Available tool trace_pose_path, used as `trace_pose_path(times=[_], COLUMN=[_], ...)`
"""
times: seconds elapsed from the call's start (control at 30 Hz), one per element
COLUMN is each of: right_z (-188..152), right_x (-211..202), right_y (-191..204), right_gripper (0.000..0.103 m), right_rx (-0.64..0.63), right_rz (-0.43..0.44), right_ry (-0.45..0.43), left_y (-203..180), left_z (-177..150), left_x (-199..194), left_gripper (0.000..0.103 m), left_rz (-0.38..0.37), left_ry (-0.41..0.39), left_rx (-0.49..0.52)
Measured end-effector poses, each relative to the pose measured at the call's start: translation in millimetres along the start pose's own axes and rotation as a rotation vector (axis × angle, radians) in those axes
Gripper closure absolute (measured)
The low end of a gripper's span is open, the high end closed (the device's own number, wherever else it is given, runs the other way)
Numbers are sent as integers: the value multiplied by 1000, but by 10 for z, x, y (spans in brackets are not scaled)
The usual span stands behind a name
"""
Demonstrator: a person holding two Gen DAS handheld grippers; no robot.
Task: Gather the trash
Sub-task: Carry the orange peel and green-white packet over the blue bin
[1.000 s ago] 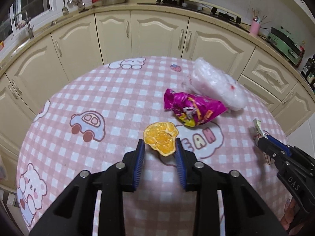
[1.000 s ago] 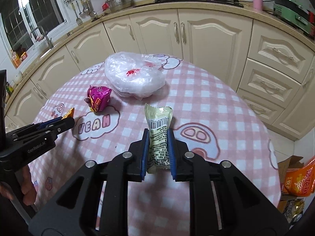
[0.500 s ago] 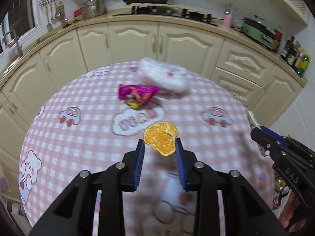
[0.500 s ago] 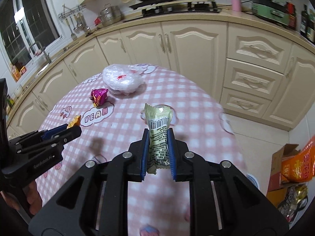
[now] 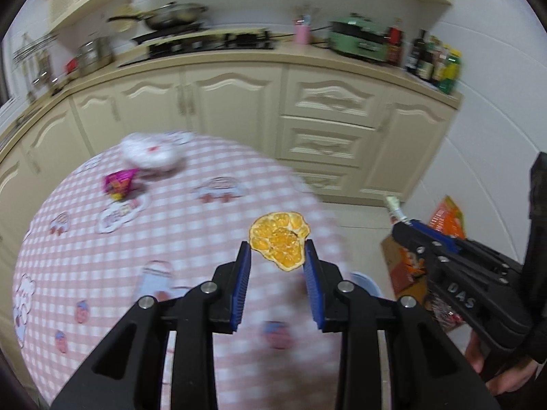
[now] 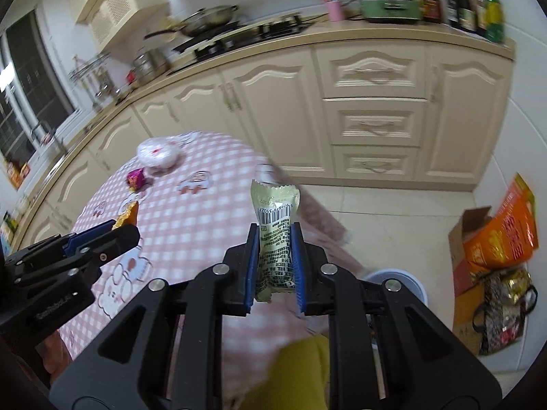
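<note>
My left gripper [image 5: 277, 256] is shut on an orange peel [image 5: 280, 240] and holds it above the right edge of the round pink checked table [image 5: 177, 239]. My right gripper [image 6: 275, 235] is shut on a pale green snack wrapper [image 6: 275, 225], held over the table's edge; it also shows in the left wrist view [image 5: 407, 225]. A magenta wrapper [image 5: 119, 181] and a white plastic bag [image 5: 150, 150] lie at the table's far side. A white bin [image 6: 398, 282] stands on the floor below the right gripper.
Cream cabinets [image 6: 376, 112] run behind the table. A cardboard box [image 6: 468, 239] with orange snack bags [image 6: 506, 235] stands on the floor at the right. The person's yellow-clad leg [image 6: 301, 372] shows below the right gripper.
Both grippers have swung right and away from the table's middle, still holding the peel and the wrapper. The floor, the bin and the box have come into view.
</note>
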State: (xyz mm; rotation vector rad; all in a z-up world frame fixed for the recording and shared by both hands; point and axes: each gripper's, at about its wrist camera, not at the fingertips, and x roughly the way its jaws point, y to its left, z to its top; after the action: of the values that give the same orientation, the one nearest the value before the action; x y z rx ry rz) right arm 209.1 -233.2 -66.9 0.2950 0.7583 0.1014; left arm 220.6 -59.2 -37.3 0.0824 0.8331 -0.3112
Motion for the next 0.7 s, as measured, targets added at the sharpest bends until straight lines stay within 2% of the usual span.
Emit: trace_pose_path(times=[0.17,0.37,0.5,0.7], right_z=[-111,-264,-420,-588], right_x=[-276,-509,-574,-567], right_y=[-513,-1141,-1596,-2014], right_gripper=[84,84,84,84], right_rx=[86,191,270,340], right_rz=[-68,-141,-189,-226], right_ry=[-33,-49,-37,-6], left_y=[-556,-1229,-1622,-2068], left_z=[-7,-62,-124,-225], left_x=[17,198,458,836], left_gripper=[73,73,73,73], left_rz=[-71,-151,-182,-208], left_ry=[1,41,106,198], left_rx=[83,182,229,278])
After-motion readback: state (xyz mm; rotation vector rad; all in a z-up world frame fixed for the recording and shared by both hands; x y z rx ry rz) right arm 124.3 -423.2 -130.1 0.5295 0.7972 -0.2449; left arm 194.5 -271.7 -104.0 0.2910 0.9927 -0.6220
